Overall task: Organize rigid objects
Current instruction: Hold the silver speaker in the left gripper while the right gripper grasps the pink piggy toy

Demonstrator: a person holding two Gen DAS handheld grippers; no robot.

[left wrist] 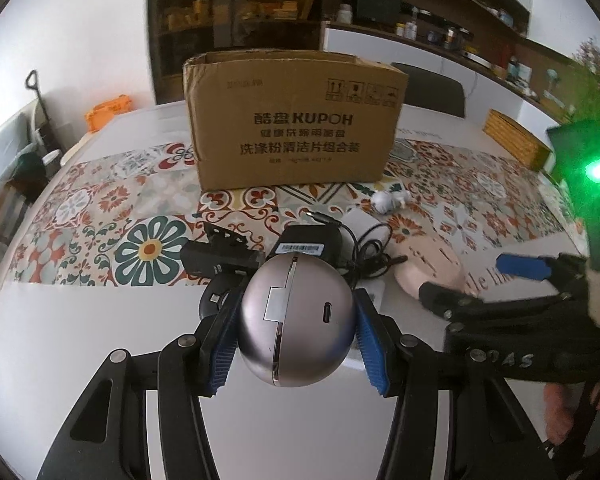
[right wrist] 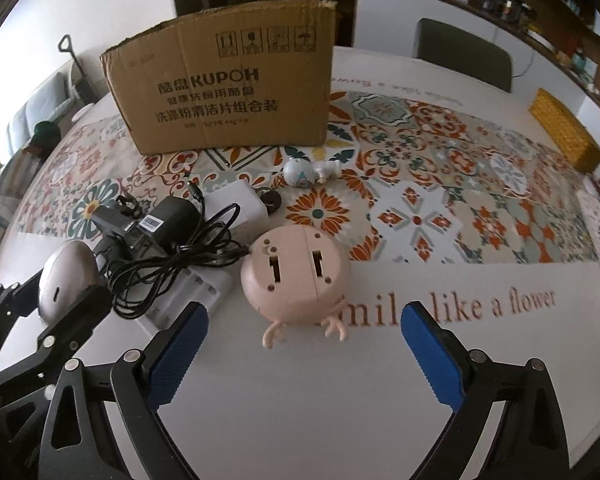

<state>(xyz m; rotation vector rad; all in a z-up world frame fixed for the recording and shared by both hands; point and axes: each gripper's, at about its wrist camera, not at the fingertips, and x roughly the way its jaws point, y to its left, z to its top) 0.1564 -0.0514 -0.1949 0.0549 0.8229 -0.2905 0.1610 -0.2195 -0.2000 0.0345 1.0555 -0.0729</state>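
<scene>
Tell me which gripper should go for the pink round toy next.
Right. The right gripper is open and empty, with the pink round toy just ahead between its fingers. The left gripper is already shut on the silver ball-shaped gadget.

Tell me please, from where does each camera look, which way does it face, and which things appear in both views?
Left wrist view: sits on the left gripper, faces down and forward toward the cardboard box; its jaws clamp the silver ball-shaped device; the right gripper and some hand show at right.
Right wrist view: sits on the right gripper, faces the pink round toy; jaws open, empty; the left gripper shows at left.
Shared: box, silver device, pink toy, black adapter, small white figurine.
</scene>
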